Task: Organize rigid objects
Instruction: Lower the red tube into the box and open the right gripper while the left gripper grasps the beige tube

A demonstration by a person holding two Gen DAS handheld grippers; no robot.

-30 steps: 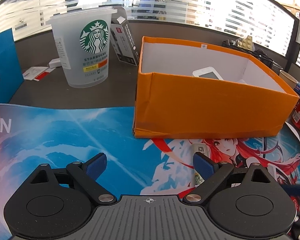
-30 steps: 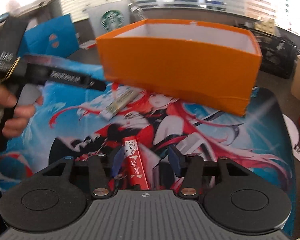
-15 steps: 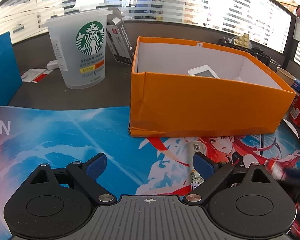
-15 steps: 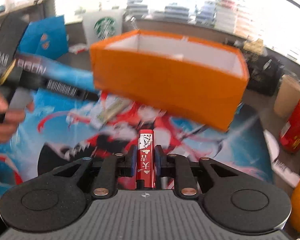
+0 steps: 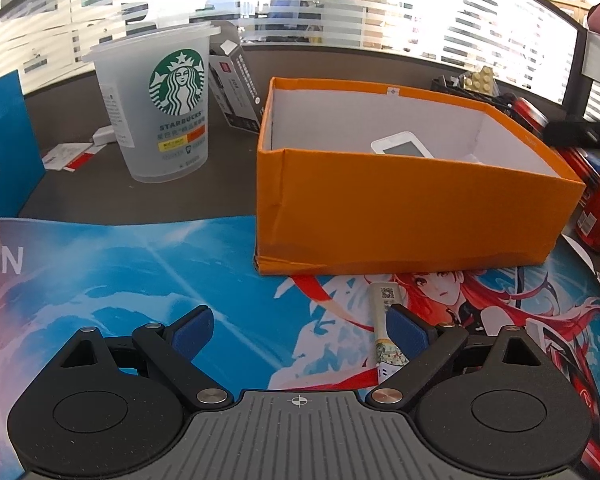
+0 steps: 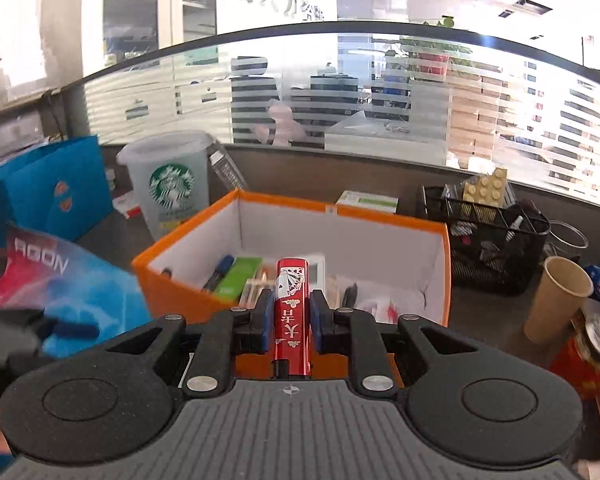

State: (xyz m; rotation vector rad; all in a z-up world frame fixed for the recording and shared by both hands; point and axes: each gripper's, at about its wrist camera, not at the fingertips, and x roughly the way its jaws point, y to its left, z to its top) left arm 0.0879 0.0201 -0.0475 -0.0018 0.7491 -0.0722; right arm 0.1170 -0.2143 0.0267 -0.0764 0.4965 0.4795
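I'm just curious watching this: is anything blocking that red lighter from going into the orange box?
Nothing visible does. The right gripper holds the red lighter above the near wall of the open-topped orange box. Pens and a green packet already lie inside, but bare floor remains.

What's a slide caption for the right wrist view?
Right claw shut on a red lighter, raised before the open orange box of sorted items.

Ahead of the left gripper (image 5: 298, 330), open mat (image 5: 140, 264) runs to the orange box (image 5: 400, 216) wall; a slim packet (image 5: 384, 320) lies beside its right finger. Starbucks cup (image 5: 160, 108) stands far-left.
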